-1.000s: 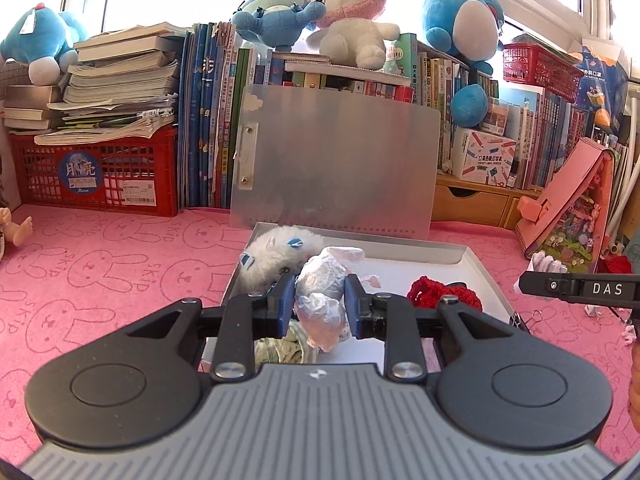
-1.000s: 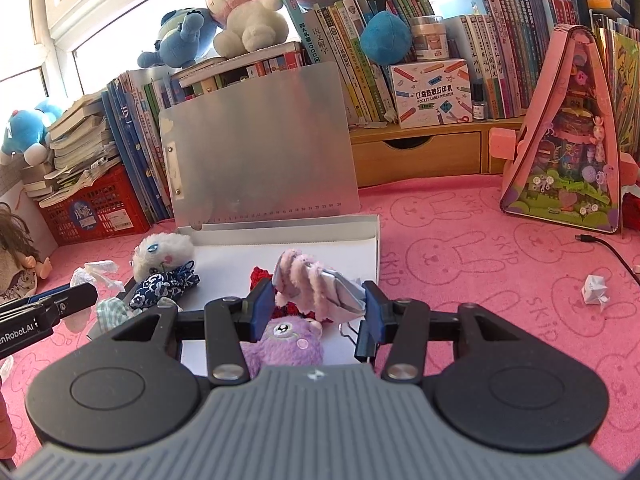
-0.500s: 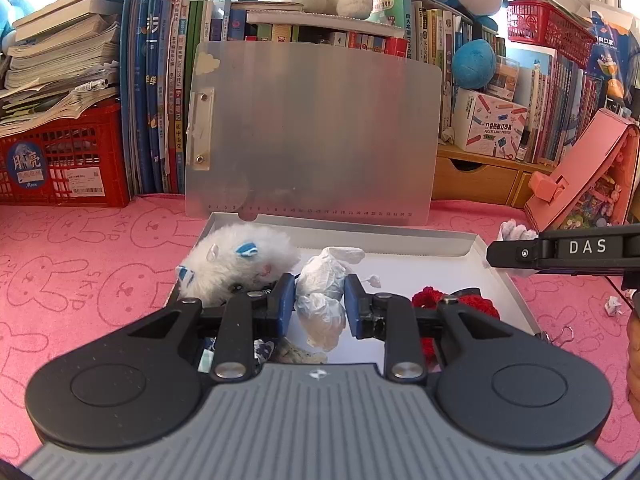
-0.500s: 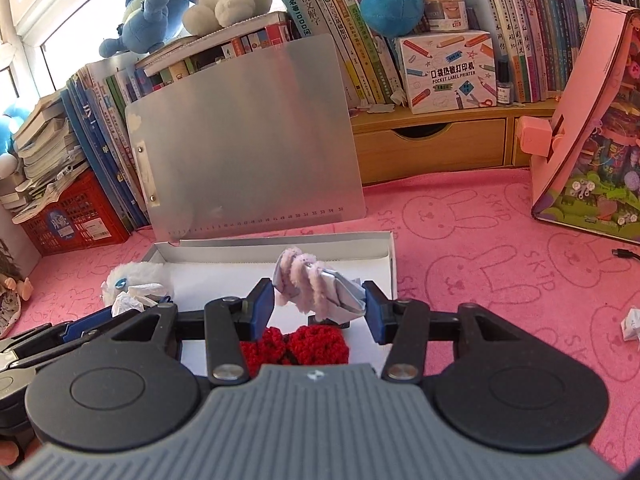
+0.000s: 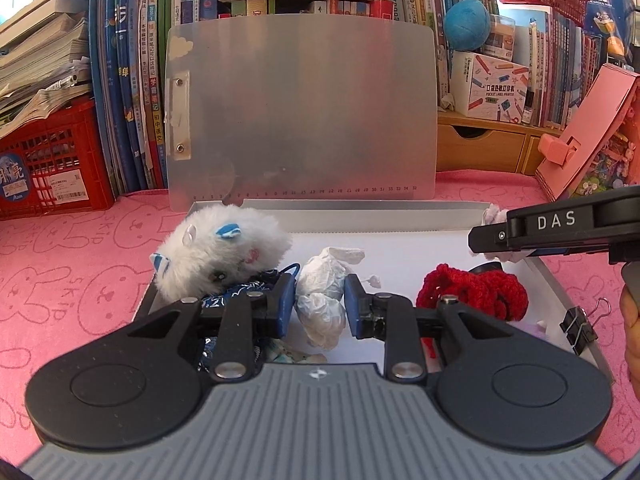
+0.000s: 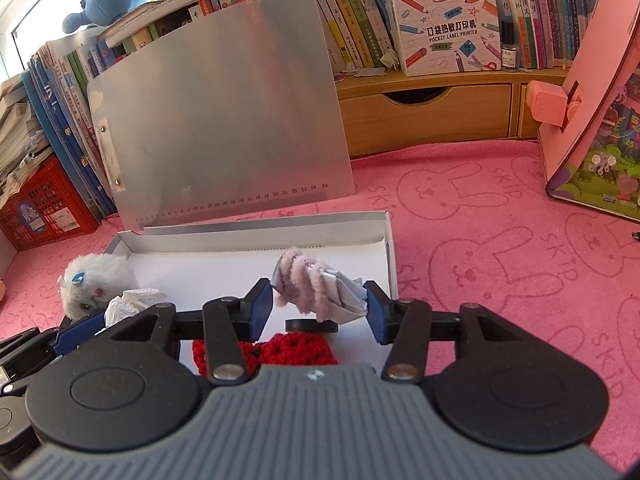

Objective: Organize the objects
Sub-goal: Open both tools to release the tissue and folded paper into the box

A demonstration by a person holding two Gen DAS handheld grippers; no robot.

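Left gripper [image 5: 320, 306] pinches crumpled white tissue [image 5: 322, 300] over shallow white box [image 6: 256, 232], beside white plush toy [image 5: 220, 250]. Right gripper [image 6: 318, 312] jaws have just been opening; lilac fuzzy bundle [image 6: 316, 290] sits between them, left pad clear, above red crochet piece [image 6: 280, 350] in the box

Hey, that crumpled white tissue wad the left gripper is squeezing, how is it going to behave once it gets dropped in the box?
The white tissue wad looks soft and probably very light: it bulges between the left gripper. It will likely spring back a little, not roll. Its loose wispy end might snag a blue pad on release.
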